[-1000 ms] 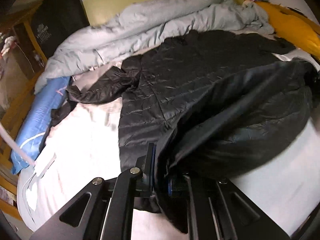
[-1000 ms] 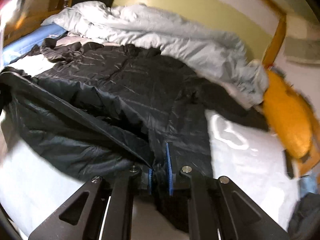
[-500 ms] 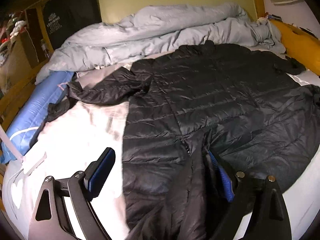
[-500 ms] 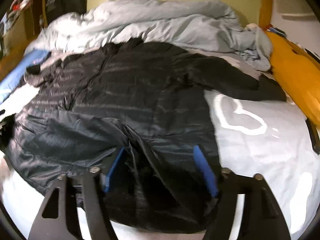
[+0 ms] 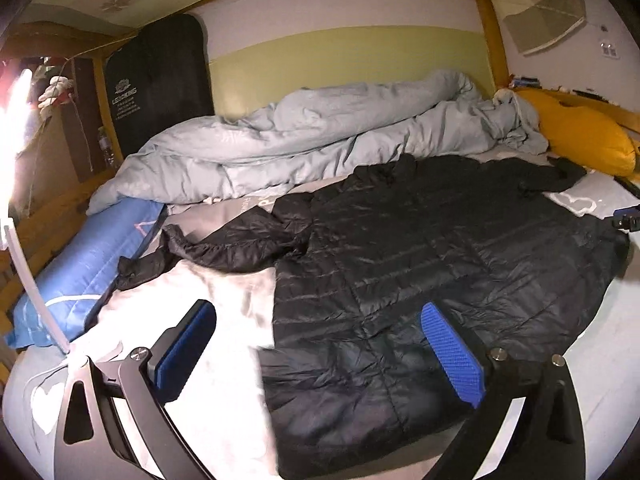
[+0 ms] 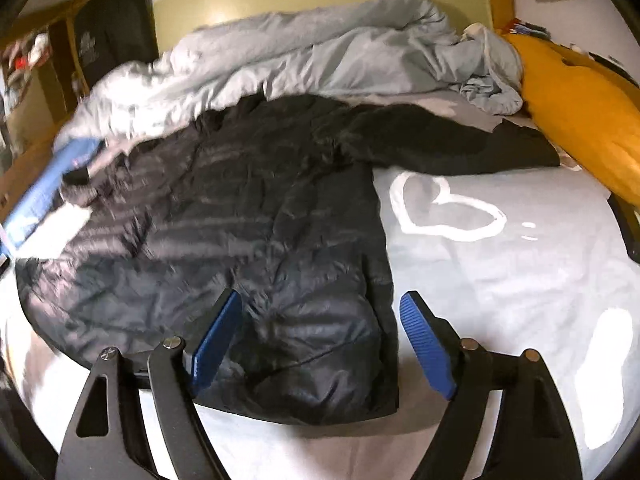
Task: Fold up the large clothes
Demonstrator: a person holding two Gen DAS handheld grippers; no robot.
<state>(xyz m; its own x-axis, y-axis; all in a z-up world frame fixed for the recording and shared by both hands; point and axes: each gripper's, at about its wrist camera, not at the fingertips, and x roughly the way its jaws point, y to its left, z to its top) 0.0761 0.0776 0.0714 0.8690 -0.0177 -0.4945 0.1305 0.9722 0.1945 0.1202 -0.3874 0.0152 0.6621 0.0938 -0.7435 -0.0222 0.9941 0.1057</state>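
Observation:
A black quilted jacket (image 5: pixel 420 248) lies spread flat on the bed, front down, with one sleeve (image 5: pixel 240 240) stretched out to the left and the other (image 6: pixel 460 148) to the right. My left gripper (image 5: pixel 316 314) hovers over the jacket's lower left corner. Its jaws are opening wide and the blue pads (image 5: pixel 452 356) touch no cloth. In the right wrist view my right gripper (image 6: pixel 320 302) hangs above the jacket (image 6: pixel 240 208) at its lower right hem. Its jaws are opening too, with the fabric lying loose below them.
A crumpled grey duvet (image 5: pixel 320 136) is piled along the far side of the bed. A blue pad (image 5: pixel 88 264) lies at the left edge and a yellow cushion (image 6: pixel 580 120) at the right. Pale sheet (image 6: pixel 500 280) with a heart print shows right of the jacket. Wooden bed posts (image 5: pixel 492 32) stand behind.
Both grippers were shut on the lifted hem of the jacket. They have opened and let it go, and it now lies flat on the bed. Both hands have drawn back.

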